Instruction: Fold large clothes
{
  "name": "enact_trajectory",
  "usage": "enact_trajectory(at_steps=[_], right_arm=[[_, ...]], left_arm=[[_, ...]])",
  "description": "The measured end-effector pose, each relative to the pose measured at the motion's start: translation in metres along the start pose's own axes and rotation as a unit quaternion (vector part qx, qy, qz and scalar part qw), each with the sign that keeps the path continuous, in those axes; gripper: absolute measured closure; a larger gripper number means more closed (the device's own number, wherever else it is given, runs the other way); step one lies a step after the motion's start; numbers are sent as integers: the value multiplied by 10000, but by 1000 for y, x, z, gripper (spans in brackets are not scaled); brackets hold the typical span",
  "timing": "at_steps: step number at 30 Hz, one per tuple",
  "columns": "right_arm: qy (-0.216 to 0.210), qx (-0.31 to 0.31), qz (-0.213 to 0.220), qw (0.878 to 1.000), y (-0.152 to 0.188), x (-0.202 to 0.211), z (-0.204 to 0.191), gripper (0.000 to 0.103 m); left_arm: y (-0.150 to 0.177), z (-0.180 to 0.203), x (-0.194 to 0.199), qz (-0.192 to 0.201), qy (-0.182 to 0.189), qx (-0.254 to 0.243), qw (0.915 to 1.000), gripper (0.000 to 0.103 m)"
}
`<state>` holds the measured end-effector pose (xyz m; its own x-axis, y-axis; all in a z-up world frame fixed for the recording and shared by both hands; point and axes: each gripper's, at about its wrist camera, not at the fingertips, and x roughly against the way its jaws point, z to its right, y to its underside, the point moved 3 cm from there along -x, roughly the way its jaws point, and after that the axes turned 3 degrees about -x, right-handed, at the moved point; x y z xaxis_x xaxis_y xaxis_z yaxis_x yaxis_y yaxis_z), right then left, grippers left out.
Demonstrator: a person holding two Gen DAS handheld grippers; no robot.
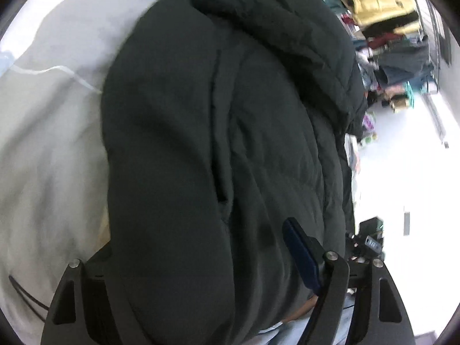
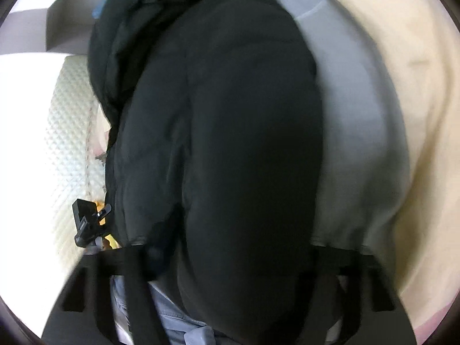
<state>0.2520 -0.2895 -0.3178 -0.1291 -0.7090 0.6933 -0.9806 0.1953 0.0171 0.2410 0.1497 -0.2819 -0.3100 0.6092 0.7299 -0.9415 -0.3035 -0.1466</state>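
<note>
Bed (image 1: 49, 149), pale sheet, fills the left view from 7 to 11 o'clock. Dark padded coat (image 1: 218, 132) lies across it, bulked in a thick roll centre-frame in both views; hood or collar end at 12 o'clock.

Clothes rack (image 1: 394, 28) with piled garments at 2 o'clock, well apart, on a white floor.

Left gripper (image 1: 201, 258): jaws spread wide, coat bulging between them; blue pad at 5 o'clock looks just clear of the cloth.

Right gripper (image 2: 230, 247): fingers lost behind the coat fold, blurred; cannot tell whether it pinches.

Judged mid-fold, near hem gathered. Next move likely needs both ends carried together toward 12 o'clock, kept even.
</note>
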Motion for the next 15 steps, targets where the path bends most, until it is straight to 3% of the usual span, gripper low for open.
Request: enact_trajectory(at_steps=[2, 3, 5, 9, 12, 15], right_arm=[[47, 341, 114, 9993, 1, 2, -14, 71], [70, 514, 190, 9985, 2, 5, -21, 78], [80, 923, 468, 9946, 4, 12, -40, 83], [-121, 1241, 955, 9876, 9, 35, -61, 88], [-352, 1304, 1239, 9830, 15, 63, -67, 90], [-505, 1384, 1411, 9790, 29, 79, -81, 92]], left_arm=[[0, 7, -1, 27, 56, -175, 9998, 26], [1, 12, 1, 138, 176, -261, 9994, 37], [3, 25, 8, 318, 435, -413, 9977, 49], [3, 35, 29, 559, 730, -373, 9951, 88], [7, 29, 58, 919, 833, -44, 9923, 93], [18, 31, 98, 1233, 935, -67, 9879, 94]])
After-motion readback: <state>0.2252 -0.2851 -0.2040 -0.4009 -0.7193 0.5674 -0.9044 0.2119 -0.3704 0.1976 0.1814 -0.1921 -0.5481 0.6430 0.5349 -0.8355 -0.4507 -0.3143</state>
